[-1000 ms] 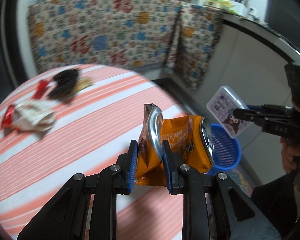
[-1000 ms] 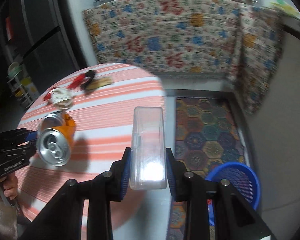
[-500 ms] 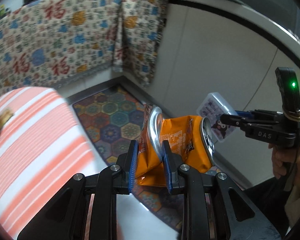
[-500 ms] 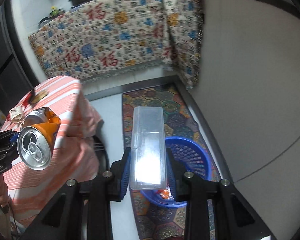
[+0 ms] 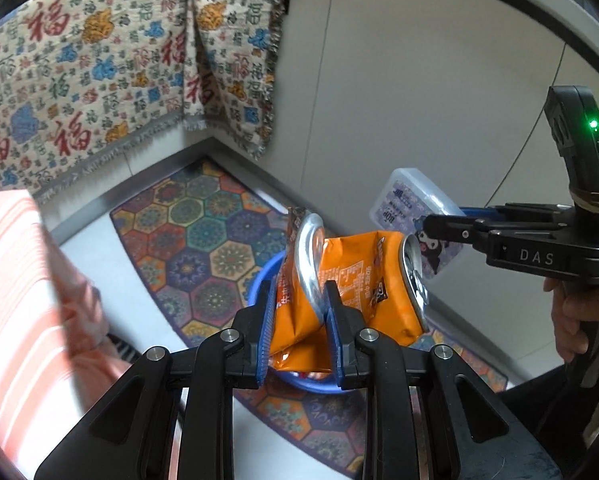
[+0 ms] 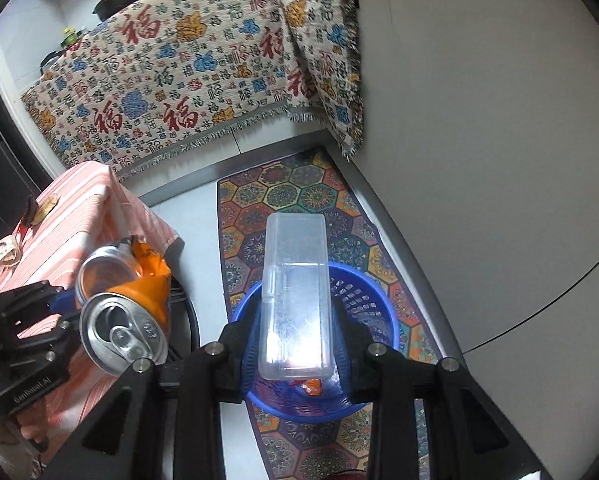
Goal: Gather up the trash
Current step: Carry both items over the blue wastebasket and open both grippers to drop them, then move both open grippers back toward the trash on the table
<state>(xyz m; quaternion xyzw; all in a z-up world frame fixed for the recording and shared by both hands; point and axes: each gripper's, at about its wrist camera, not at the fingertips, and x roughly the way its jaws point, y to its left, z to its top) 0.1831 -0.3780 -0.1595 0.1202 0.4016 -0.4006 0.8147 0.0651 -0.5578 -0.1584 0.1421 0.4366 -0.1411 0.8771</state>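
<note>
Patterned rug (image 6: 299,200) on floor (image 6: 203,216); blue basket (image 6: 375,300) on rug.

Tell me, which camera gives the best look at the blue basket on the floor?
The right wrist view: the blue basket shows its rim and mesh wall, only partly covered by the clear plastic box. In the left wrist view the crushed orange can hides nearly all of the basket.

A basket (image 6: 373,312) sits on a floor rug (image 6: 299,196), right of the cloth-covered counter (image 6: 79,208). Above it, the right tongs (image 6: 295,344) hold a plastic box (image 6: 295,292); left, the left tongs (image 5: 299,320) hold a crushed can (image 5: 363,284).
</note>
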